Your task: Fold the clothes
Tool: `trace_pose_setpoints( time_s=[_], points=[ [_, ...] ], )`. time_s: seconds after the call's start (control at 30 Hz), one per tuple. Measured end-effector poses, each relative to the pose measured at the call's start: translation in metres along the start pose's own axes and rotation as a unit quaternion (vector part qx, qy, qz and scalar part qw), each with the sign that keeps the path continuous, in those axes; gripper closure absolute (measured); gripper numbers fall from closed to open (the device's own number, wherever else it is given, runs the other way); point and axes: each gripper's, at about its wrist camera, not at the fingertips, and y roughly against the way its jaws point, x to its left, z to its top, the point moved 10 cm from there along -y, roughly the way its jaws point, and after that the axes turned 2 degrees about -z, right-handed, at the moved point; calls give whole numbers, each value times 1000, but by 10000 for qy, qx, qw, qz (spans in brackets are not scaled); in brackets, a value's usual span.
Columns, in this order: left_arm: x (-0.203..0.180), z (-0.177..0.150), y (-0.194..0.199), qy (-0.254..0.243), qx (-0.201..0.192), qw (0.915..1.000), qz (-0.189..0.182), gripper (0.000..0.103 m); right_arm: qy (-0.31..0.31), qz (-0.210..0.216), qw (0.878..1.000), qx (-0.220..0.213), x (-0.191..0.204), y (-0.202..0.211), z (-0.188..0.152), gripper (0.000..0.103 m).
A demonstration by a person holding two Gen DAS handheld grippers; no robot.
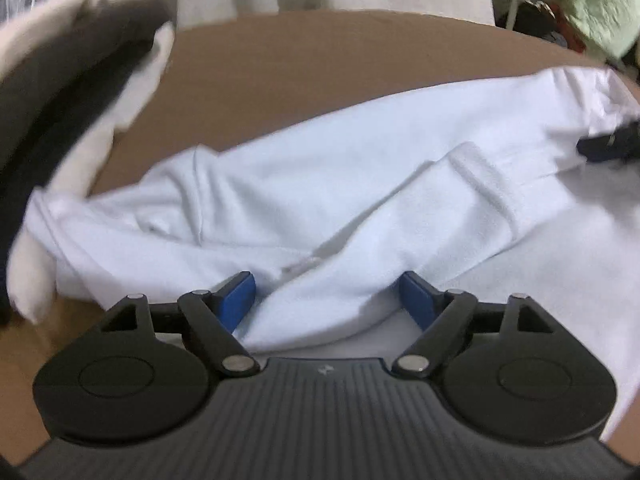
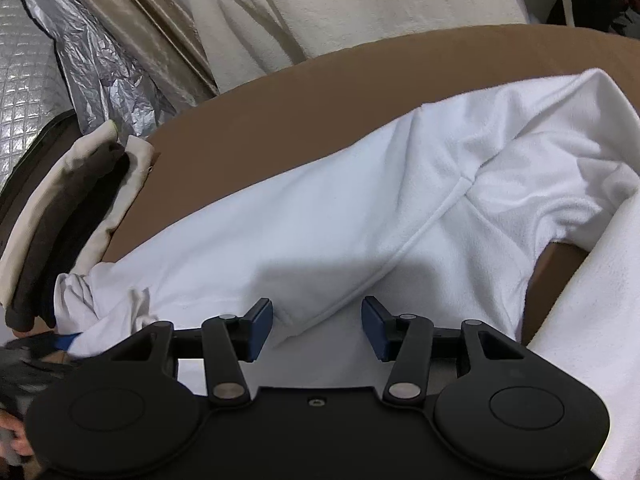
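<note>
A white fleece garment [image 1: 320,184] lies spread and rumpled across the brown table [image 1: 304,60], with a cuffed sleeve [image 1: 472,200] folded over its body. My left gripper [image 1: 328,300] stands open at the garment's near edge; a loose ridge of fabric runs between its blue pads [image 1: 240,300] without being pinched. In the right wrist view the same garment [image 2: 320,220] shows a seam and a bunched sleeve [image 2: 540,160]. My right gripper [image 2: 318,328] is open over a hemmed edge, pads clear of the flat cloth. Its tip [image 1: 608,146] shows at the right, and the left gripper [image 2: 40,352] is a blur at lower left.
A stack of folded cream and dark clothes [image 2: 60,220] sits at the table's left end, touching the garment. Behind it hang crinkled silver foil [image 2: 100,60] and pale cloth [image 2: 360,8]. A green fluffy item [image 1: 600,8] lies beyond the far right edge. A hand [image 2: 12,436] shows at lower left.
</note>
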Motion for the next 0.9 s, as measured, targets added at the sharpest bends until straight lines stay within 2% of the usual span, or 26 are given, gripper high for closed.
trace_pose_setpoints(
  time_s=[0.03,0.07,0.1,0.13,0.23,0.3,0.37,0.4,0.43,0.5,0.53,0.6,0.67,0.73,0.8,0.83,0.9],
  points=[
    [-1,1,5,-115,-78,9998,149,51,-3,-1,10000,-2,0,1,0,48],
    [-3,2,10,-229,-156,9992,298,78,-4,-9,10000,-3,0,2,-1,48],
    [-4,3,15,-344,-234,9981,447,87,-5,-17,10000,-3,-1,3,-1,48],
    [-3,5,22,-424,-325,9967,610,87,8,-39,10000,-2,-1,5,-1,48],
    [24,16,67,-168,-767,9885,1294,87,55,-129,9999,-12,-2,10,-2,48],
    [64,15,101,389,-971,9762,1901,87,40,-208,9998,-54,-4,14,0,48],
    [113,-1,124,966,-985,9539,2667,86,7,-313,9994,-116,-7,17,3,48],
    [137,-13,133,1231,-922,9399,3049,86,0,-369,9992,-157,-9,19,5,48],
    [157,-27,135,1395,-748,9299,3319,84,14,-427,9989,-199,-11,21,6,48],
    [194,-57,140,1736,-381,9068,3822,72,127,-629,9974,-339,-15,28,11,48],
    [209,-71,140,1999,-142,8974,3930,68,207,-721,9964,-405,-16,32,14,48],
    [222,-89,146,2489,95,8830,3977,67,297,-893,9939,-568,-18,46,22,48],
    [226,-89,153,2862,-108,8819,3745,49,297,-963,9919,-771,-21,66,33,48],
    [220,-74,163,3012,-687,8833,3526,45,260,-929,9902,-1006,-23,88,41,48],
    [206,-44,167,2688,-1309,8931,3361,44,214,-889,9893,-1140,-27,104,45,48],
    [191,-26,163,2256,-1553,9068,3205,44,185,-894,9888,-1181,-29,109,46,48],
    [154,-7,142,1269,-1570,9378,2824,44,213,-986,9870,-1251,-35,118,47,48]
  ],
)
